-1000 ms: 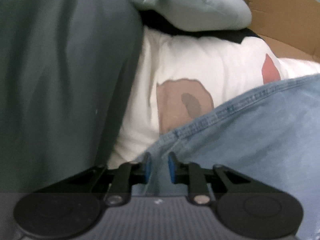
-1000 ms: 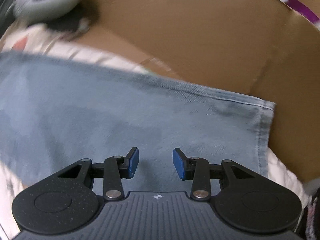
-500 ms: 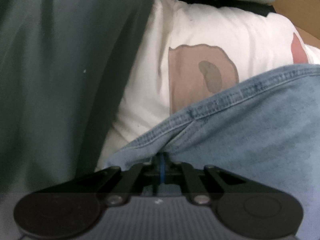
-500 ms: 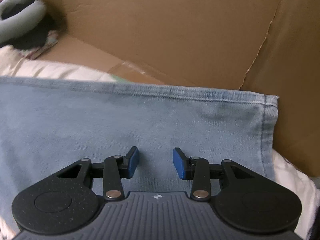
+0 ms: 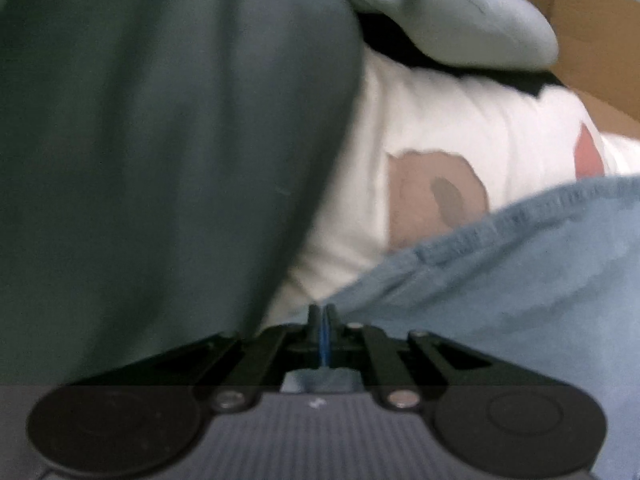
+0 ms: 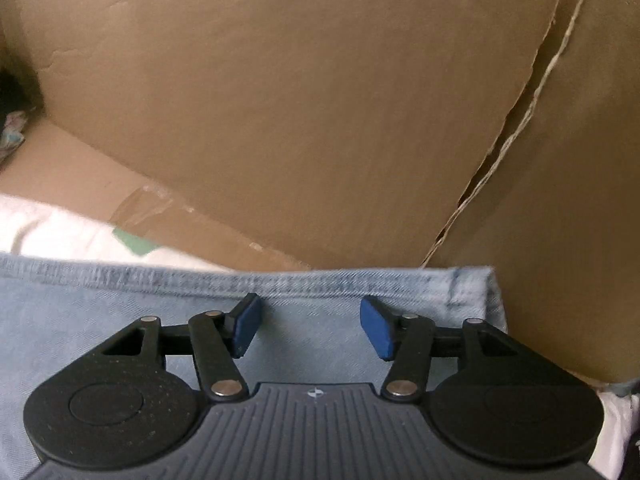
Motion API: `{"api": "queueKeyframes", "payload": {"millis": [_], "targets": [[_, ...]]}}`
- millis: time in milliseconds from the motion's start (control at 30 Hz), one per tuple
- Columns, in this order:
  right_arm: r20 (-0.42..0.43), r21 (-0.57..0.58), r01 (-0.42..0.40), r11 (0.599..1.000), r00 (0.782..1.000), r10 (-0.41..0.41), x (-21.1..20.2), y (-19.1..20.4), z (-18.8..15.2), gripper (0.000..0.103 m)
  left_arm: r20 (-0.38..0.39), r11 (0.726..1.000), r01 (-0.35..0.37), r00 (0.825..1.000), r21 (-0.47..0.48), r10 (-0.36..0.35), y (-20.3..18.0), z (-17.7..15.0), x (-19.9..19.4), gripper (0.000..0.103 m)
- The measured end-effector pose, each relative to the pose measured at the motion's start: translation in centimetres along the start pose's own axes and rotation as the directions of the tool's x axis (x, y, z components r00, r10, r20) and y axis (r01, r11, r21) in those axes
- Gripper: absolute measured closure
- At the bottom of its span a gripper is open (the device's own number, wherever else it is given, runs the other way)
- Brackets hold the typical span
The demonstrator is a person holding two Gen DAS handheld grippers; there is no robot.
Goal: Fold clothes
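A light blue denim garment (image 5: 520,280) lies over a white printed shirt (image 5: 460,128) inside a cardboard box. My left gripper (image 5: 320,314) is shut on the denim's hemmed edge, with a bit of blue cloth bunched behind the pads. In the right wrist view the same denim (image 6: 100,320) spreads flat under my right gripper (image 6: 310,326), which stands open just short of the stitched hem near the garment's right corner. Nothing sits between its blue pads (image 6: 244,328).
A dark green garment (image 5: 160,140) fills the left of the left wrist view, and a pale grey one (image 5: 460,20) lies at the back. Brown cardboard box walls (image 6: 320,100) rise close ahead of the right gripper, with a torn seam (image 6: 520,120) on the right.
My left gripper went from open to shut on the denim's edge. My right gripper moved forward over the denim toward its far hem and right corner, staying open.
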State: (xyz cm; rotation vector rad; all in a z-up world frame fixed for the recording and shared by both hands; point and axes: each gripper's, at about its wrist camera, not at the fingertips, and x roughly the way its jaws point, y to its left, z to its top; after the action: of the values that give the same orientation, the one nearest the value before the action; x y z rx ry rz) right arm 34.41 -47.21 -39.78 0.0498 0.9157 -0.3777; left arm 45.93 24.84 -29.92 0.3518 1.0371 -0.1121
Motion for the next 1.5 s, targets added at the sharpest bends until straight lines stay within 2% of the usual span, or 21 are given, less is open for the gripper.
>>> {"api": "queueKeyframes", "payload": {"millis": [67, 167, 467, 633, 800, 933, 1000, 1133, 1167, 1233, 1400, 1500], "targets": [[0.001, -0.001, 0.009, 1.0, 1.0, -0.009, 0.0, -0.1, 0.5, 0.046, 0.01, 1.0, 0.01, 1.0, -0.014, -0.01, 0.9, -0.1, -0.8, 0.1], [0.024, 0.013, -0.008, 1.0, 1.0, 0.008, -1.5, -0.2, 0.4, 0.046, -0.016, 1.0, 0.0, 1.0, -0.012, 0.0, 0.5, -0.6, 0.3, 0.1], [-0.006, -0.08, -0.136, 0.988, 0.991, 0.136, -6.8, 1.2, -4.4, 0.046, -0.102, 0.999, -0.041, 0.994, -0.003, 0.04, -0.9, -2.2, 4.1, 0.1], [-0.061, -0.063, -0.097, 0.993, 0.994, 0.093, -7.9, -1.6, -7.3, 0.046, -0.115, 0.993, -0.119, 0.986, 0.021, 0.12, -2.2, -2.1, 5.9, 0.1], [-0.09, -0.019, -0.063, 0.998, 0.994, 0.061, -7.5, -4.3, -8.9, 0.046, -0.119, 0.986, -0.163, 0.979, 0.018, 0.164, -3.0, -1.6, 7.4, 0.1], [-0.065, -0.061, -0.015, 0.998, 0.998, 0.011, -7.4, -5.7, -9.5, 0.044, -0.129, 0.988, -0.157, 0.979, 0.008, 0.156, -3.0, -1.2, 6.4, 0.1], [-0.07, -0.04, 0.006, 0.999, 0.997, -0.008, -7.4, -6.7, -9.6, 0.044, -0.121, 0.99, -0.144, 0.982, -0.004, 0.142, -2.7, -1.1, 5.1, 0.1], [-0.075, -0.059, 0.035, 0.998, 0.996, -0.039, -7.9, -7.0, -9.5, 0.051, -0.092, 0.992, -0.125, 0.988, -0.024, 0.122, -2.8, -1.2, 2.4, 0.097], [-0.066, -0.053, 0.03, 0.998, 0.997, -0.033, -8.1, -6.7, -9.2, 0.056, -0.083, 0.992, -0.122, 0.989, -0.02, 0.12, -3.0, -1.2, 1.7, 0.096], [-0.048, -0.044, 0.017, 0.999, 0.999, -0.019, -8.5, -6.1, -8.7, 0.056, -0.079, 0.994, -0.109, 0.991, -0.021, 0.107, -3.5, -1.5, 0.6, 0.087], [-0.017, -0.084, -0.064, 0.994, 0.998, 0.063, -9.4, -4.2, -8.8, 0.057, -0.054, 0.997, -0.065, 0.997, -0.034, 0.063, -4.9, -2.5, -1.3, 0.081], [-0.042, -0.117, -0.071, 0.991, 0.997, 0.066, -9.2, -3.6, -9.3, 0.063, -0.038, 0.998, -0.043, 0.998, -0.039, 0.042, -5.5, -3.4, -1.9, 0.077]]}}
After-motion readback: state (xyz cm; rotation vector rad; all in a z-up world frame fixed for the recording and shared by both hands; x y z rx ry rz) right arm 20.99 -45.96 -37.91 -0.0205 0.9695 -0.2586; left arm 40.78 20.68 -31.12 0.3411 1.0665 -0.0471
